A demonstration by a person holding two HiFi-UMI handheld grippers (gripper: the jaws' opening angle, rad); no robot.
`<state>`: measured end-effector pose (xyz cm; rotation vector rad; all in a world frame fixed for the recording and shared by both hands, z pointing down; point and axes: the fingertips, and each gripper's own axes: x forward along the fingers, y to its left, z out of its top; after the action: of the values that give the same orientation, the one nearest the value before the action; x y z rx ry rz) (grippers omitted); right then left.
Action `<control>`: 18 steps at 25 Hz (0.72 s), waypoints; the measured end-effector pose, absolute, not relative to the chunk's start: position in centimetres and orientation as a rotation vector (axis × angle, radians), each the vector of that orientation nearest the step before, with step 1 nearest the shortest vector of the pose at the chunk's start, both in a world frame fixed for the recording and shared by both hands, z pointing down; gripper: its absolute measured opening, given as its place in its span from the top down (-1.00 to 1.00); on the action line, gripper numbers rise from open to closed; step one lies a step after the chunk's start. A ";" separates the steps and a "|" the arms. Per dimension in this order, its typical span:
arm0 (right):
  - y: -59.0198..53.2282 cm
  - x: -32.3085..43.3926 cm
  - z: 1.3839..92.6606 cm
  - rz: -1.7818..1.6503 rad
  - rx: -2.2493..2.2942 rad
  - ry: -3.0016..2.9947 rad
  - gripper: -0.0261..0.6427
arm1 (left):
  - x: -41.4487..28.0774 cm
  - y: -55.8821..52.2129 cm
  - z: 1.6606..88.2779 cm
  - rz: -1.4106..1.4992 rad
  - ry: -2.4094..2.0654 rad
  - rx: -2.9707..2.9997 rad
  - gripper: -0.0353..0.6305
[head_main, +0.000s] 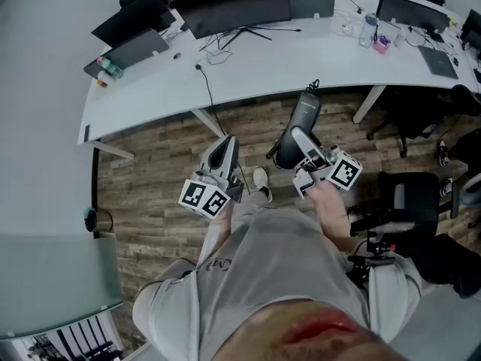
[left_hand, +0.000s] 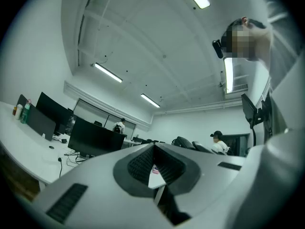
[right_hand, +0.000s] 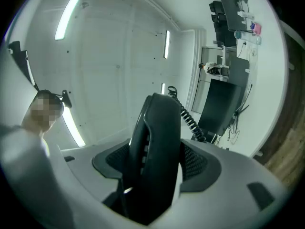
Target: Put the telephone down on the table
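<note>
Two fingers of the right gripper point(head_main: 299, 147) clamp the black telephone point(head_main: 304, 115) over open floor point(head_main: 150, 179), its long axis pointing far toward the tabletop point(head_main: 301, 59) edge. The left gripper point(head_main: 224, 147) fingers are closed and empty.

You are holding two grippers, the left gripper point(head_main: 225, 144) and the right gripper point(head_main: 297, 138), carrying one telephone point(head_main: 304, 113), and facing one table point(head_main: 316, 59).

Bright, even light falls from ceiling strips point(left_hand: 107, 73) above the white table point(head_main: 263, 62); the strips blow out white, fisheye bending and black corners frame both gripper views, near foreground soft
</note>
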<state>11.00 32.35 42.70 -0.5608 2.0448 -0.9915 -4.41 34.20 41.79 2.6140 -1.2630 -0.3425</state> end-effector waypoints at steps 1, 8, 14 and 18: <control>32.1 11.0 42.9 -0.975 -0.569 2.055 0.00 | -4.4 34.0 41.8 -0.345 -1.246 2.623 0.86; 30.8 10.8 41.2 -0.990 -0.394 1.986 -0.01 | -5.2 33.3 42.5 -0.406 -1.284 2.591 0.86; 30.7 10.9 41.5 -1.016 -0.344 1.950 -0.01 | -5.0 34.4 44.1 -0.331 -1.277 2.572 0.86; 31.3 11.5 42.1 -1.064 -0.355 1.881 -0.01 | -4.7 34.4 43.9 -0.334 -1.248 2.565 0.86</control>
<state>11.49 31.34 42.10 -0.3547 1.8810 -1.0640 -4.68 34.40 43.94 2.5646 -1.2482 -0.3340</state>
